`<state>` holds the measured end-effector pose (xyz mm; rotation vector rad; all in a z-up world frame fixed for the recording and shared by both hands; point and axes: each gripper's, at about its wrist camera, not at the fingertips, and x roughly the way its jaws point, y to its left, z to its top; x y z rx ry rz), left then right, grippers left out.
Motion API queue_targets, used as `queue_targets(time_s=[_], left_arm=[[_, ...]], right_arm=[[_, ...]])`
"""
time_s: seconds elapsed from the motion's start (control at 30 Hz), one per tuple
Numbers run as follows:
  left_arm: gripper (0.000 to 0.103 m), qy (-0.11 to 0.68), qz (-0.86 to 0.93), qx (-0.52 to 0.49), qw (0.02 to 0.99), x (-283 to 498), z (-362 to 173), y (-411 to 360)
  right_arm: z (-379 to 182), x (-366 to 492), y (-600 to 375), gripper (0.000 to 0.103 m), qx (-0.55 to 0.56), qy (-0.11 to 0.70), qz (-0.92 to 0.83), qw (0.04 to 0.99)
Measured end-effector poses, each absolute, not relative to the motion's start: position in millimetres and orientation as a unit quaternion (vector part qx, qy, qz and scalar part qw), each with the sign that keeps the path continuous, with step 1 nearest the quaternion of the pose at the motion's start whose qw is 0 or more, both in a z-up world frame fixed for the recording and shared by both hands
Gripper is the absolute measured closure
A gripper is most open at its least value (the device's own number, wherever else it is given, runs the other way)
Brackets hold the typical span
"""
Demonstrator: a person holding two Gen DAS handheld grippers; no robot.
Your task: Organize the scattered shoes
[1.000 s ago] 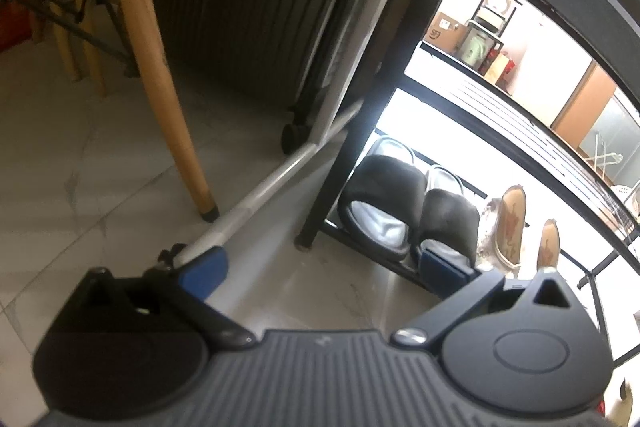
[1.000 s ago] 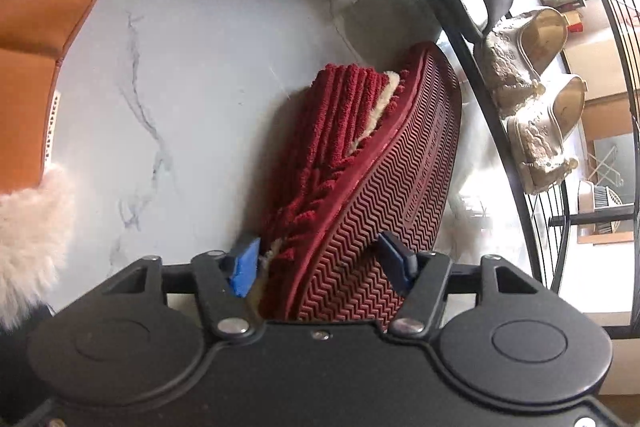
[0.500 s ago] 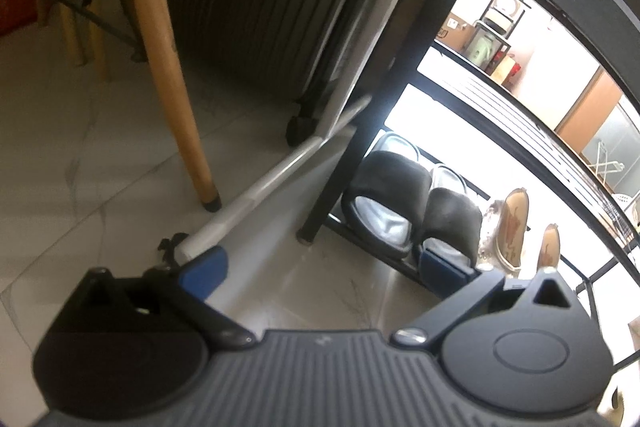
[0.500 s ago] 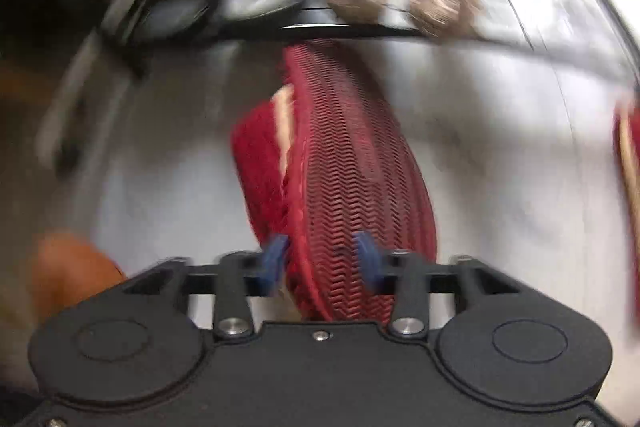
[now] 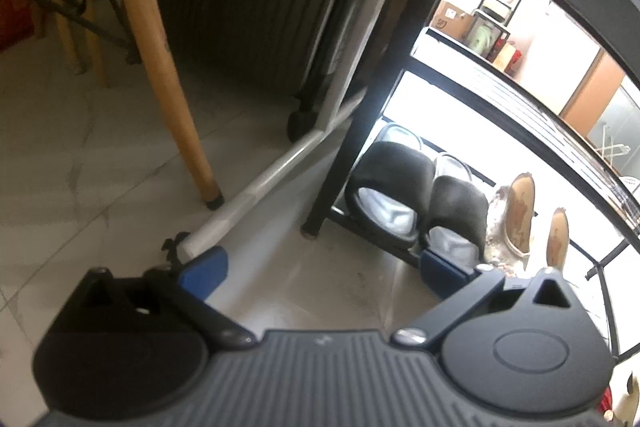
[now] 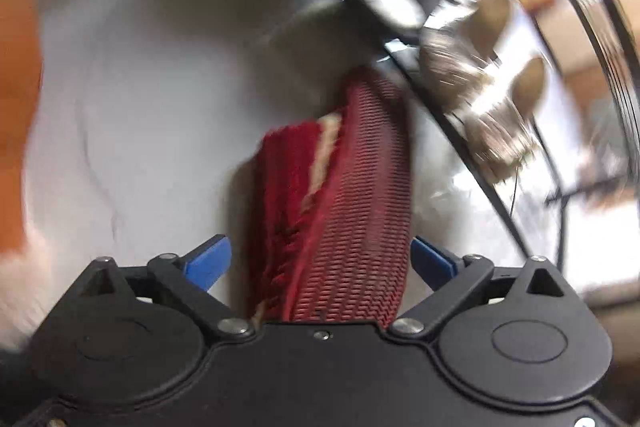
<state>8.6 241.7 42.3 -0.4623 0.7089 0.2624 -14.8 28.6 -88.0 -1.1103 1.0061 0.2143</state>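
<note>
A dark red knitted slipper (image 6: 340, 211) with a ribbed sole lies on its side between the fingers of my right gripper (image 6: 320, 261). The jaws stand wide, with a gap on each side of the slipper. The view is blurred. Its toe points at the black shoe rack (image 6: 472, 147), where a beige pair (image 6: 480, 99) sits. My left gripper (image 5: 324, 267) is open and empty above the floor. Ahead of it the rack's (image 5: 340, 163) bottom shelf holds a black pair of slides (image 5: 416, 199) and the beige pair (image 5: 520, 215).
A wooden chair leg (image 5: 168, 67) and a white metal frame with a caster (image 5: 300, 155) stand left of the rack. An orange shape (image 6: 16, 107) and white fluff fill the left edge of the right wrist view. The floor is pale marble tile.
My right gripper's jaws have opened from their grip on the red slipper, and the view has swung back towards the rack. My left gripper has drifted slightly and stays open.
</note>
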Motion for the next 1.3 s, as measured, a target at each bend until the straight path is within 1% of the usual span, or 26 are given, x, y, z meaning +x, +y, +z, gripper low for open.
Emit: queue_targets(time_s=[0.03, 0.1, 0.17, 0.2, 0.23, 0.27, 0.3, 0.4, 0.43, 0.47, 0.5, 0.53, 0.6, 0.63, 0.67, 0.77, 0.83, 0.9, 0.93, 1.0, 1.03, 1.07, 1.1, 1.13, 1.2, 1.3], left_arm=[[0.001, 0.343, 0.128, -0.226, 0.903, 8.6, 42.2, 242.5], [0.001, 0.342, 0.124, -0.225, 0.904, 9.2, 43.2, 241.7], [0.001, 0.340, 0.116, -0.222, 0.906, 9.9, 45.4, 238.5], [0.001, 0.339, 0.112, -0.218, 0.908, 10.1, 46.4, 236.3], [0.001, 0.338, 0.108, -0.214, 0.910, 9.9, 47.4, 234.1], [0.001, 0.337, 0.105, -0.213, 0.911, 9.5, 47.7, 233.1], [0.001, 0.336, 0.102, -0.212, 0.912, 9.0, 47.9, 232.1], [0.001, 0.339, 0.109, -0.220, 0.908, 7.5, 45.9, 236.2], [0.001, 0.341, 0.113, -0.227, 0.905, 7.6, 44.9, 239.2], [0.001, 0.341, 0.115, -0.232, 0.904, 8.1, 44.2, 241.3], [0.001, 0.340, 0.118, -0.247, 0.900, 8.0, 43.4, 245.6], [0.001, 0.339, 0.120, -0.253, 0.898, 7.9, 43.4, 247.3], [0.001, 0.335, 0.123, -0.263, 0.896, 7.8, 43.7, 249.9], [0.001, 0.336, 0.123, -0.263, 0.896, 7.6, 43.5, 249.8], [0.001, 0.337, 0.123, -0.262, 0.896, 7.5, 43.4, 249.6], [0.001, 0.341, 0.122, -0.265, 0.894, 6.8, 42.3, 248.9], [0.001, 0.343, 0.121, -0.268, 0.892, 6.7, 41.8, 248.6], [0.001, 0.344, 0.122, -0.266, 0.892, 6.2, 42.6, 247.9], [0.001, 0.343, 0.122, -0.265, 0.893, 6.0, 43.2, 247.2], [0.001, 0.342, 0.121, -0.263, 0.894, 5.6, 44.2, 245.9], [0.001, 0.339, 0.120, -0.261, 0.896, 4.6, 45.3, 244.7], [0.001, 0.337, 0.120, -0.257, 0.898, 3.7, 46.0, 243.7], [0.001, 0.336, 0.121, -0.253, 0.899, 3.7, 45.9, 243.0], [0.001, 0.337, 0.122, -0.251, 0.899, 4.3, 44.9, 242.8], [0.001, 0.339, 0.123, -0.249, 0.899, 5.2, 43.6, 242.6], [0.001, 0.346, 0.125, -0.257, 0.894, 9.0, 38.6, 245.1]], right_arm=[[-93.0, -14.7, 28.7, 0.012, -0.515, 0.452, 0.089, 0.723], [-104.6, -7.4, 22.7, 0.009, -0.518, 0.461, 0.062, 0.718], [-107.7, -2.3, 21.3, 0.009, -0.519, 0.463, 0.041, 0.718], [-109.1, -0.9, 22.1, 0.010, -0.522, 0.462, 0.036, 0.716], [-109.7, -0.6, 22.8, 0.013, -0.524, 0.461, 0.036, 0.716], [-110.6, -0.7, 24.1, 0.041, -0.526, 0.459, 0.037, 0.715], [-113.8, -1.0, 25.4, 0.057, -0.518, 0.469, 0.050, 0.713], [-115.9, -5.6, 21.7, 0.062, -0.518, 0.459, 0.035, 0.721], [-113.5, -4.9, 19.2, 0.072, -0.510, 0.459, 0.035, 0.727], [-102.6, -1.7, 15.4, 0.079, -0.482, 0.460, 0.037, 0.745], [-90.4, 0.0, 12.1, 0.088, -0.456, 0.464, 0.040, 0.758], [-78.0, 1.9, 8.6, 0.090, -0.430, 0.468, 0.043, 0.771], [-44.6, 14.7, -8.2, 0.090, -0.339, 0.491, 0.045, 0.801], [-37.7, 17.6, -12.6, 0.093, -0.321, 0.496, 0.043, 0.806], [-24.9, 25.2, -24.1, 0.103, -0.284, 0.505, 0.035, 0.814], [0.3, 39.0, -55.4, 0.103, -0.214, 0.512, 0.027, 0.832], [8.2, 43.0, -66.1, 0.103, -0.189, 0.521, 0.017, 0.832], [15.0, 48.7, -83.0, 0.099, -0.152, 0.530, 0.023, 0.834], [15.7, 46.4, -81.7, 0.096, -0.153, 0.528, 0.030, 0.835], [8.2, 40.6, -67.9, 0.080, -0.210, 0.492, 0.047, 0.843], [3.7, 36.9, -59.9, 0.052, -0.235, 0.476, 0.054, 0.846], [-5.9, 28.6, -44.3, 0.021, -0.274, 0.447, 0.065, 0.849], [-15.4, 18.3, -29.6, 0.013, -0.302, 0.427, 0.080, 0.848], [-21.9, 17.1, -23.1, 0.012, -0.320, 0.416, 0.091, 0.846], [-51.0, 9.4, 5.3, 0.012, -0.393, 0.379, 0.110, 0.831], [-81.6, 6.9, 24.3, 0.011, -0.438, 0.374, 0.099, 0.812]])
